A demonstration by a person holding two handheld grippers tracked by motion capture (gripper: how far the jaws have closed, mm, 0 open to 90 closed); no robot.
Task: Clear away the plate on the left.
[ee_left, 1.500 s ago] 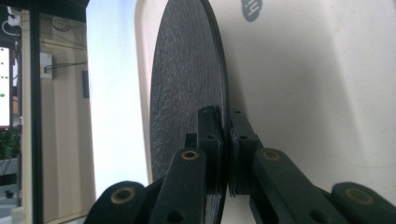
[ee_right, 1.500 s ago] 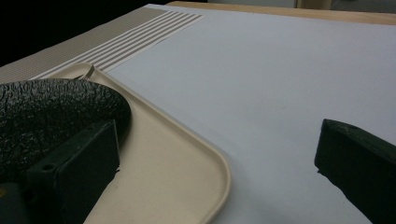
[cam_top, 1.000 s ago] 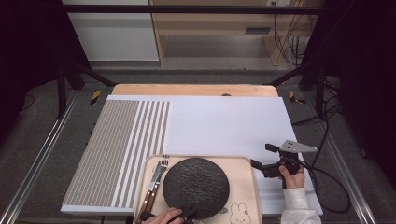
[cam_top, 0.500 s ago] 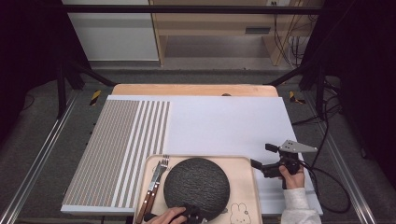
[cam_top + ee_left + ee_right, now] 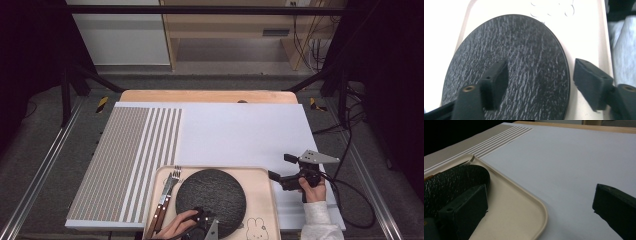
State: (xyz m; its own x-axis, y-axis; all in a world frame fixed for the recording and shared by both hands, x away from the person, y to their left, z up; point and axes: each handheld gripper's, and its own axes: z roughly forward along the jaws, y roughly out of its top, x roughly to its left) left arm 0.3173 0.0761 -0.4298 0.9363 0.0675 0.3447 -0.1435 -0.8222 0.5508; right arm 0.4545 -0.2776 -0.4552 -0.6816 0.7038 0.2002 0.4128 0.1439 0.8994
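Observation:
A round black textured plate lies on a cream tray at the table's near edge. My left gripper is at the plate's near rim, in a hand coming up from the bottom. In the left gripper view the left gripper has just been opening. One pad hovers over the plate, the other stands past its rim above the tray, and neither presses on it. My right gripper stands open right of the tray. The right gripper has only white mat between its pads.
Wooden-handled forks lie along the tray's left side. The tray bears a rabbit drawing near its right front corner. A white mat with a grey striped band covers the table. A cable trails from the right gripper.
The left gripper's jaws have spread apart at the plate's near rim, letting go of it. The plate rests on the tray. The right gripper has not moved.

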